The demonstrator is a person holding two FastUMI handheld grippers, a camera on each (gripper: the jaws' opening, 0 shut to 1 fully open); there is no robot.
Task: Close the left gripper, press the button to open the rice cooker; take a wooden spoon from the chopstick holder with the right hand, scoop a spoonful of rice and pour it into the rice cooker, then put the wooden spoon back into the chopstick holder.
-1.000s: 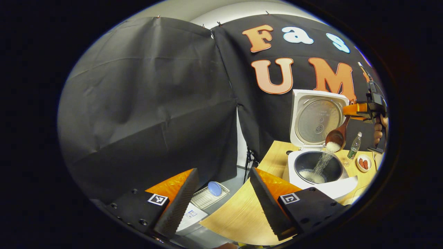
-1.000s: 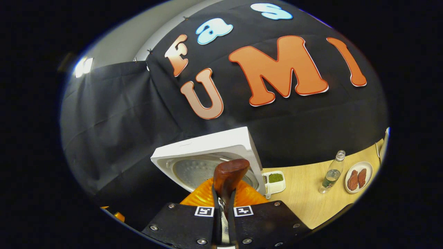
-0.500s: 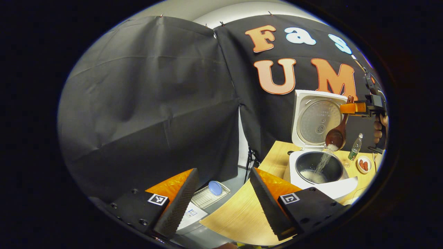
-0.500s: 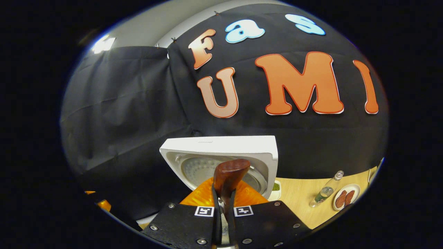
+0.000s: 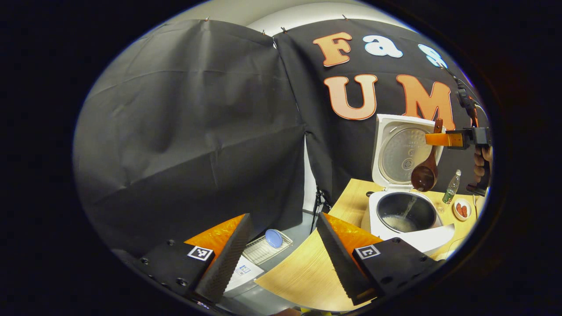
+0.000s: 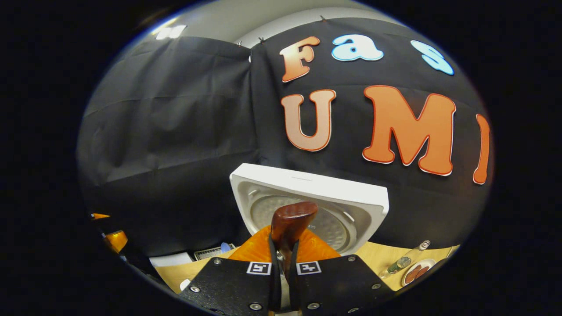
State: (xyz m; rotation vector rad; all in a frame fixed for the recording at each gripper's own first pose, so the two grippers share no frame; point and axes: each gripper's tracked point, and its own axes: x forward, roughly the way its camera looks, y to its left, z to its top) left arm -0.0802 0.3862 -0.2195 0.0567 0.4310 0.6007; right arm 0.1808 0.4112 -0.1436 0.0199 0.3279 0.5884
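Rice cooker (image 5: 406,215) open, rice inside; right hand-held gripper (image 6: 283,259) clamps wooden spoon (image 5: 425,174); left (image 5: 281,250) agape, empty.

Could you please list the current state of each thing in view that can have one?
rice cooker: lid up, open
inner pot: some rice at the bottom
wooden spoon: tipped over the pot, last grains trickling out
right gripper: shut on the spoon handle
left gripper: open, holding nothing
bottle: upright
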